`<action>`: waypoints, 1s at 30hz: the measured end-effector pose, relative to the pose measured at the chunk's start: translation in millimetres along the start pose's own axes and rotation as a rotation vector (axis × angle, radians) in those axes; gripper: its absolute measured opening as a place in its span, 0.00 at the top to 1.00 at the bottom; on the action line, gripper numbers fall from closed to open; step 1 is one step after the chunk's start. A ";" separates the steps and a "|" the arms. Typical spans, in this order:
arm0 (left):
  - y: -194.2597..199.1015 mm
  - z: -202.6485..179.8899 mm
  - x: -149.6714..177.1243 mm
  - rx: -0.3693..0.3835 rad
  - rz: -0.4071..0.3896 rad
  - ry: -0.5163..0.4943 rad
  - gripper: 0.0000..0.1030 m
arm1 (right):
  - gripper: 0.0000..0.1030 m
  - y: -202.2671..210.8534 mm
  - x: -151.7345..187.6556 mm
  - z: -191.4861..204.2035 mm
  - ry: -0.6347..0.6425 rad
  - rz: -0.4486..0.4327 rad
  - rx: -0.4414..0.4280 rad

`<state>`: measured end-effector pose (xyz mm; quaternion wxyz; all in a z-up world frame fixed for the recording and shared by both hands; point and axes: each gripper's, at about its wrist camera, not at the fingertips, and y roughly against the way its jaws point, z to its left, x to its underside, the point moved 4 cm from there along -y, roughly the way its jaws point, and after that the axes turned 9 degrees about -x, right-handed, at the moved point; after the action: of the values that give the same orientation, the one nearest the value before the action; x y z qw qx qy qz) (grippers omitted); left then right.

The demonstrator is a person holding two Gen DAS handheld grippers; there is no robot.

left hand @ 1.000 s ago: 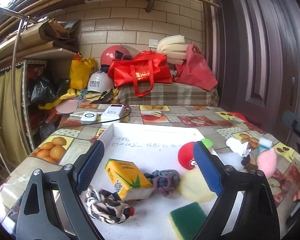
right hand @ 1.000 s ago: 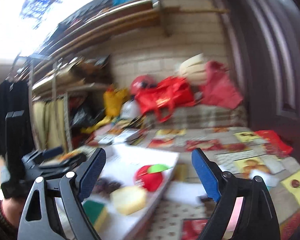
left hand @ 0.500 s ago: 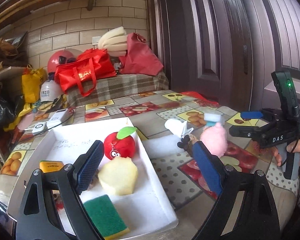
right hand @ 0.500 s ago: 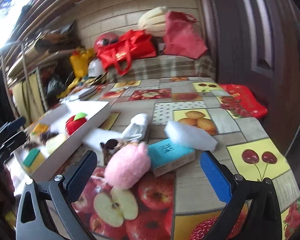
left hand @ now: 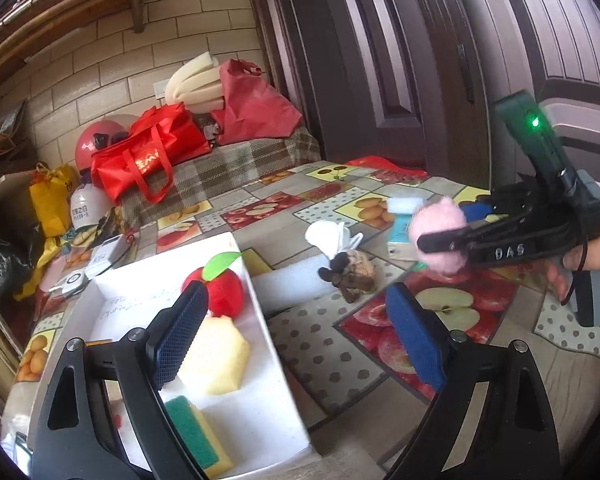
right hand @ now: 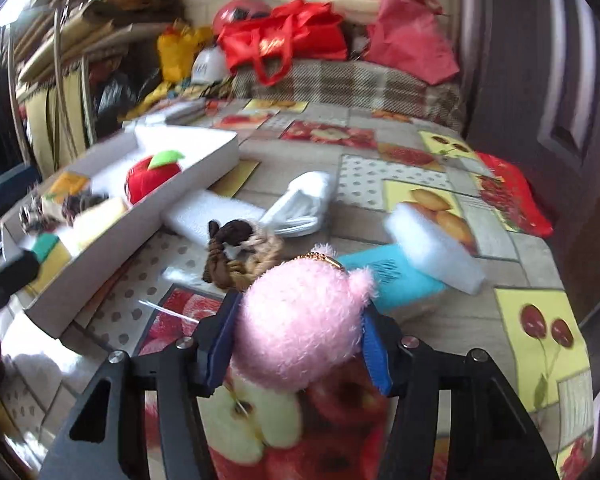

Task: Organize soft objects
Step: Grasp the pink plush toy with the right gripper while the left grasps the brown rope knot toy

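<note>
Half a second ago wide apart, the right gripper (right hand: 296, 340) has just been closing and now pinches the pink plush toy (right hand: 300, 316) on the tablecloth (right hand: 428, 172). Left gripper (left hand: 296, 336) hangs open, empty, by the white tray (left hand: 260, 400). Next, probably: lift and carry it to the tray, squeezing gently.

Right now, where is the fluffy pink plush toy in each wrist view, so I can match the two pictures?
Left wrist view: the fluffy pink plush toy sits at the right, clamped in the right gripper, whose jaws have just been closing.
Right wrist view: the toy fills the lower centre, between the blue pads.
Shared landmark: the red plush apple with a green leaf, in the white tray.
</note>
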<state>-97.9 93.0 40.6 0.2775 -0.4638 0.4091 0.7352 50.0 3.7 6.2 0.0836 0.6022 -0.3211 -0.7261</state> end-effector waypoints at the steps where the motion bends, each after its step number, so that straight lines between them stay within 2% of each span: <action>1: -3.6 -7.1 -1.4 0.030 0.013 0.004 0.12 | 0.46 9.7 0.9 -10.1 -0.036 -0.031 0.012; 4: -28.1 -32.5 -9.1 0.078 0.103 0.035 0.12 | 0.45 32.7 4.6 -50.2 -0.161 -0.090 0.071; 6: -53.9 -47.8 -11.4 0.064 0.202 0.063 0.12 | 0.45 38.7 5.9 -68.4 -0.222 -0.100 0.087; 8: -79.9 -56.3 -11.4 0.024 0.292 0.078 0.12 | 0.45 39.7 6.9 -74.5 -0.262 -0.101 0.064; 12: -117.5 -57.0 -8.6 -0.003 0.422 0.154 0.13 | 0.45 34.9 2.1 -64.6 -0.216 -0.097 0.059; 14: -130.0 -54.2 -4.7 -0.017 0.472 0.189 0.20 | 0.45 32.2 0.4 -61.5 -0.197 -0.095 0.055; 16: -141.7 -53.0 -1.7 -0.018 0.510 0.215 0.21 | 0.45 29.9 0.3 -61.9 -0.196 -0.094 0.045; 20: -157.7 -57.1 -3.4 -0.016 0.527 0.225 0.23 | 0.45 26.5 1.5 -68.4 -0.233 -0.084 0.014; 21: -161.0 -58.8 -4.2 -0.020 0.529 0.216 0.28 | 0.45 26.3 1.8 -70.4 -0.245 -0.085 0.005; 22: -163.1 -60.4 -6.0 -0.017 0.523 0.209 0.41 | 0.45 26.9 2.3 -72.0 -0.257 -0.087 -0.003; 25: -162.1 -63.6 -9.3 0.025 0.502 0.199 0.61 | 0.45 28.9 3.5 -75.2 -0.284 -0.098 -0.021; 27: -159.0 -63.3 -9.9 0.053 0.490 0.211 0.66 | 0.45 30.5 3.4 -75.2 -0.289 -0.106 -0.024; 30: -149.5 -59.8 -14.8 0.079 0.440 0.243 0.66 | 0.45 34.9 2.3 -72.4 -0.276 -0.126 -0.022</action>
<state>53.3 117.6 -11.5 0.0776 -0.4372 0.5590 0.7002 107.3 -51.1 19.2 -0.0002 0.5144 -0.2832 -0.8094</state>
